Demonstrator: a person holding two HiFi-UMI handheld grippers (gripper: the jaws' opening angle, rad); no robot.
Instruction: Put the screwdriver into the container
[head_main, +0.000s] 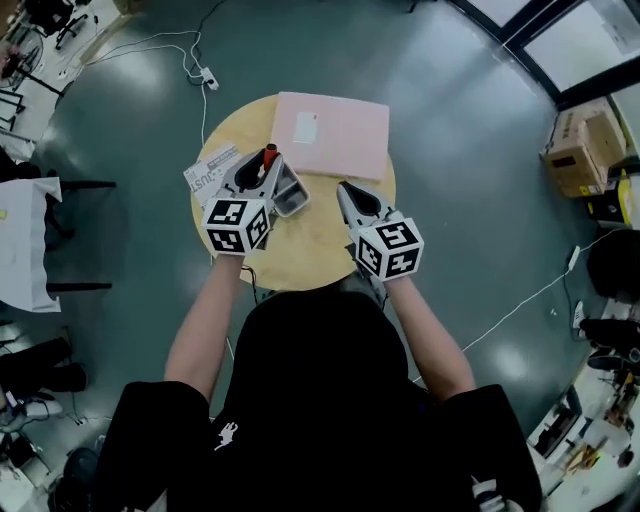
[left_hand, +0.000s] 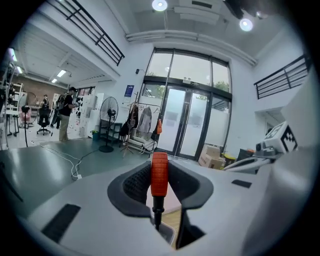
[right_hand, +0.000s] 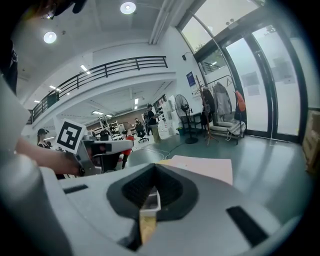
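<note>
Left gripper view shows the left claw clamped on the screwdriver at centre frame, its orange handle up and its dark shaft pointing straight down. The container lies just below the tip, at lower centre, so the coming move looks like a short drop along that upright axis. In the head view the right claw, drawn together on nothing, is just right of the container over the round surface.
</note>
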